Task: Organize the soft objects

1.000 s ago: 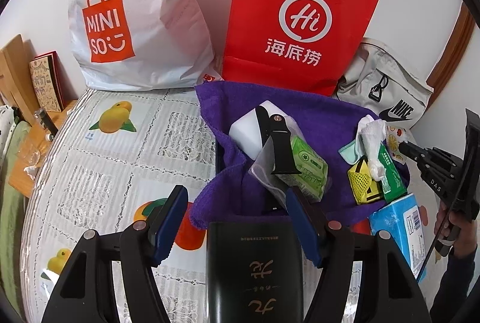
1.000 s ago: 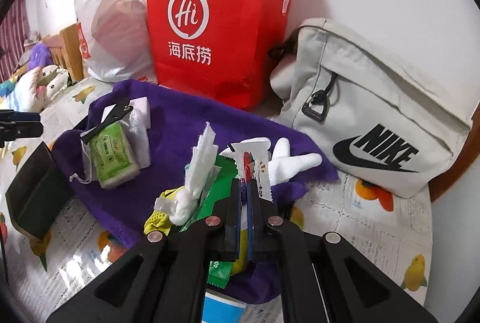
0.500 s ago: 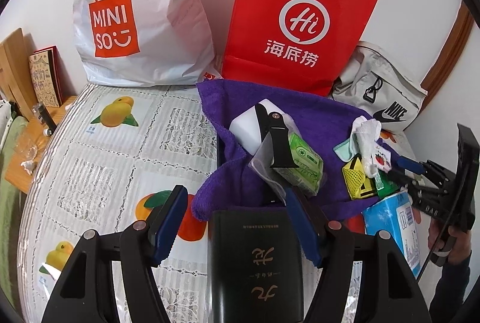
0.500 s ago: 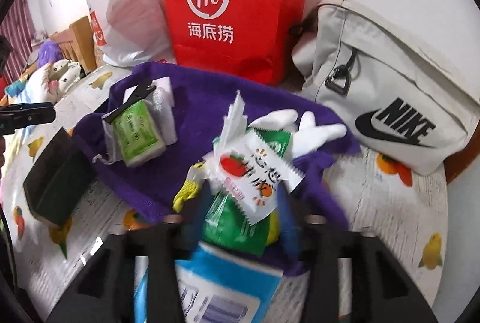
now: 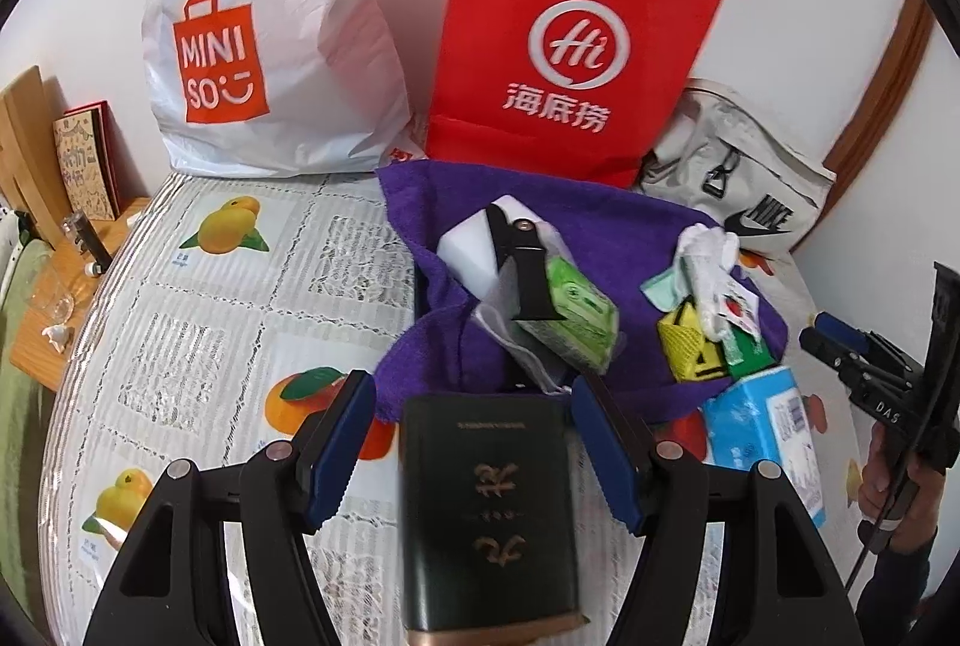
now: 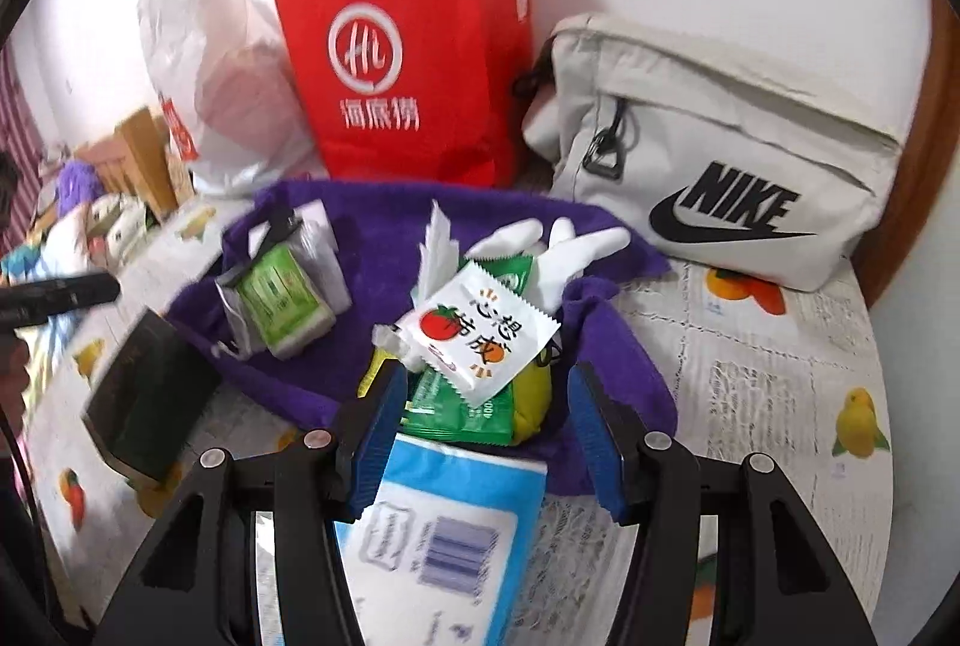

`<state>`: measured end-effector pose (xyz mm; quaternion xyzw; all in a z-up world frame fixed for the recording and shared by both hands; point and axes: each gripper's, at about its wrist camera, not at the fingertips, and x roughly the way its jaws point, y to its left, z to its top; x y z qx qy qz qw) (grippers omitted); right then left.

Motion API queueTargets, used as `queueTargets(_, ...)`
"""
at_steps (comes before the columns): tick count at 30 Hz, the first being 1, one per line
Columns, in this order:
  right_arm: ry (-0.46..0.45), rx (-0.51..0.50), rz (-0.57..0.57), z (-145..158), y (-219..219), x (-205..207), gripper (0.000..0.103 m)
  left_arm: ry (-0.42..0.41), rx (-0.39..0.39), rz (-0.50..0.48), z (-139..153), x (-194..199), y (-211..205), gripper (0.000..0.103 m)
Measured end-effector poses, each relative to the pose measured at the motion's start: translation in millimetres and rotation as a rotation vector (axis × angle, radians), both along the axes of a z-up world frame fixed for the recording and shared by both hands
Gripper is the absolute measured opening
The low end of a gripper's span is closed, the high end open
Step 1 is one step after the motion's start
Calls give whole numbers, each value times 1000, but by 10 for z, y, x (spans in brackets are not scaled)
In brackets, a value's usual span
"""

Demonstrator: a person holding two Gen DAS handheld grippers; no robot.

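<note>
A purple towel (image 5: 600,226) (image 6: 372,214) lies on the table with small items on it: a green tissue pack (image 5: 576,316) (image 6: 282,298), a white tomato-print sachet (image 6: 480,334) (image 5: 735,310), a white glove (image 6: 576,250), green packets (image 6: 462,406). My left gripper (image 5: 474,442) is open, its fingers on either side of a dark green box (image 5: 486,496). My right gripper (image 6: 486,436) is open and empty, just behind the sachet and above a blue tissue pack (image 6: 444,526) (image 5: 756,418).
A red paper bag (image 5: 570,45) (image 6: 408,57), a white Miniso plastic bag (image 5: 264,33) and a grey Nike pouch (image 6: 720,153) (image 5: 738,190) stand along the back wall. The fruit-print tablecloth (image 5: 210,316) covers the table. A wooden shelf (image 5: 54,250) is at the left.
My right gripper was shut on the tomato sachet, then opened and let it drop onto the pile, and pulled back. The left gripper stayed open around the dark box.
</note>
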<state>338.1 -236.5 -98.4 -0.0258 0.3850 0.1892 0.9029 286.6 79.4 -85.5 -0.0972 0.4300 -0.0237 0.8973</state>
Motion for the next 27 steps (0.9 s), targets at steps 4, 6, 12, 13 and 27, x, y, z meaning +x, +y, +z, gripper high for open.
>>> queueTargets(4,-41,56,-63,240,-16,-276,61,-18,13,-20,117,-158,-114,66)
queueTargets(6,-51,95,-81,343,-23,-420,72,-33,29,-31,196,-283,-202,66)
queueTargets(12,-86,135,-135,587,-4,-916,86,-76,67,-64,402,-670,-443,73)
queueTargets(13,-95,130,-145,614,1,-1005,87,-87,74,-70,449,-769,-489,74)
queueTargets(27,-211,76,-248,971,57,-2291,103,-196,150,-67,788,-1830,-822,99)
